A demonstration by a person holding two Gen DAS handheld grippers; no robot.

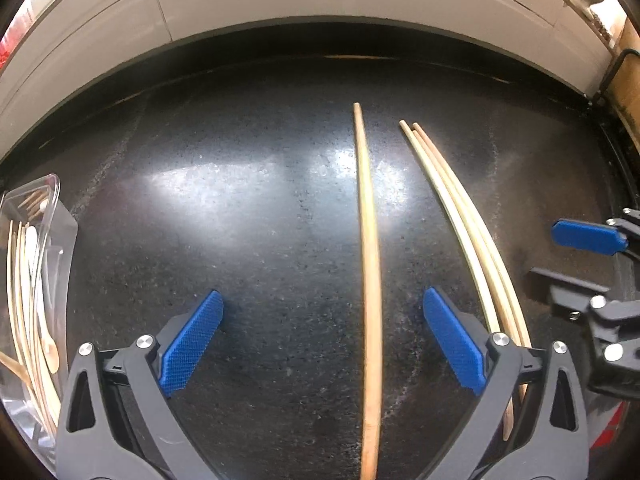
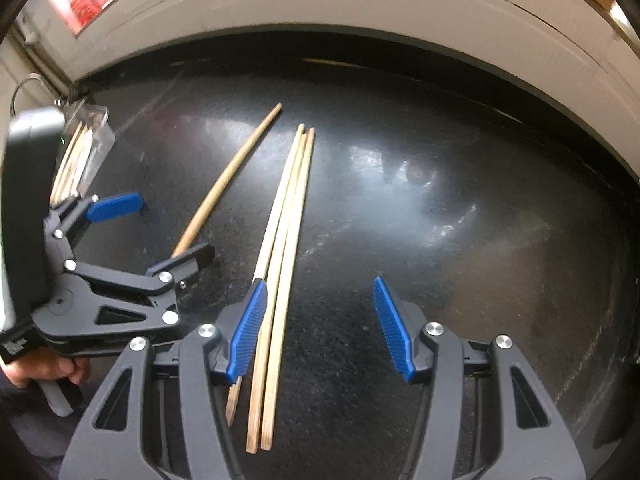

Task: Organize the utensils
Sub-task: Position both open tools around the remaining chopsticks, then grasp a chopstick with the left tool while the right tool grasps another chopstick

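We have both tongs tipped steeply down over the dark counter (image 1: 248, 208), each lined up on loose chopsticks that are not yet put away.

Our left tongs (image 1: 322, 340) stand wide open and hold nothing. The single chopstick (image 1: 369, 240) lies flat between the two blue pads, nearer the right pad, with neither pad touching it.

Our right tongs (image 2: 320, 328) are about half open and also empty. The bundle of three chopsticks (image 2: 285, 240) lies side by side on the counter just inside the left pad; the nearest stick runs under or against that pad, and we cannot tell if it touches. The right pad is well clear of them.

The clear plastic container (image 1: 60, 236) sits at the left edge of the counter, already holding several chopsticks and what look like small spoons. That seems to be where these go.

We judge the step in hand to be the pickup: both tongs placed, neither closed. Next we need to lower each pair until the pads flank the sticks near the counter, then squeeze. The bundle is the harder one: the right tongs should shift slightly left to centre the three sticks, or one may roll out. Thin round sticks on a slick surface can skid away.
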